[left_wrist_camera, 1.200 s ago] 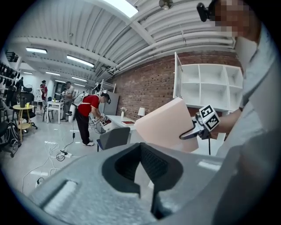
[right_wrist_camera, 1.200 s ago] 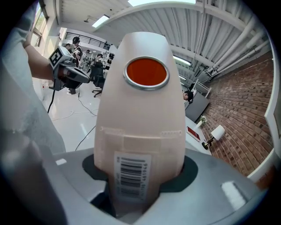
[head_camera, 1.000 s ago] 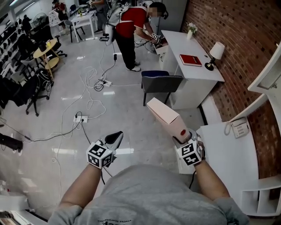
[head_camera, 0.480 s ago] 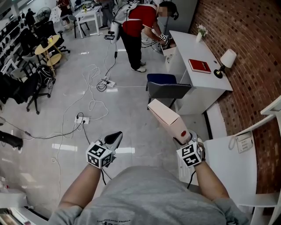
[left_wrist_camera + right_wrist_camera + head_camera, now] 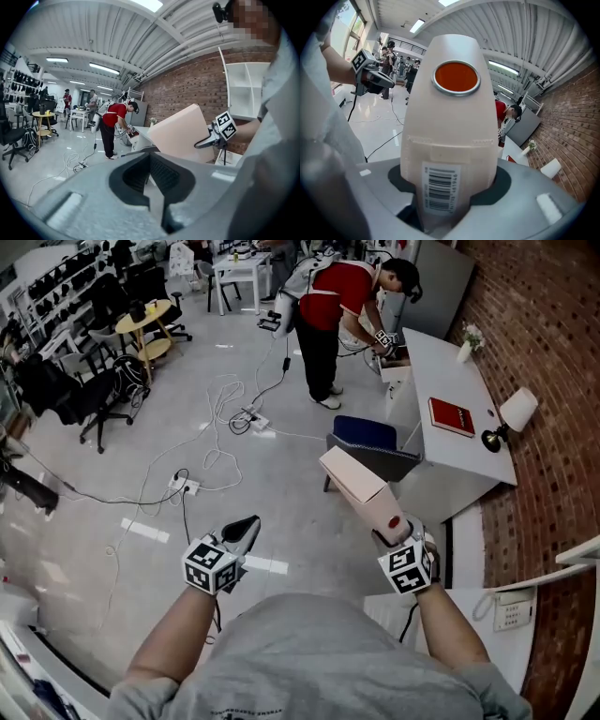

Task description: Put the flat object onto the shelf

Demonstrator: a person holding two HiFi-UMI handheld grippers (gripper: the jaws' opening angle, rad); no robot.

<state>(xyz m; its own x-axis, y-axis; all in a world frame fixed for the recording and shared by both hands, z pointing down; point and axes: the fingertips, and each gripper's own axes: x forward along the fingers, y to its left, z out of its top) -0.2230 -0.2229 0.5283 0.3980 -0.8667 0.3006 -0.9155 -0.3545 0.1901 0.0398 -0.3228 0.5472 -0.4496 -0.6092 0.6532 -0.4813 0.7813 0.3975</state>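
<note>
While left gripper (image 5: 247,527) is pressed together | flat box (image 5: 356,486) pinched between right gripper (image 5: 390,527) jaws

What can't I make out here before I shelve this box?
- Shelf: left gripper view, partly behind the person's shirt; head view, almost all past the right edge.
- Space ahead: right gripper view, the box fills the middle.
- Barcode digits: right gripper view, too small, blurred.
- Book title: head view, too small.

The flat pale-pink cardboard box (image 5: 359,488) sits in my right gripper (image 5: 390,529), left gripper (image 5: 247,529) to its left, white desk (image 5: 469,454) beyond.
</note>
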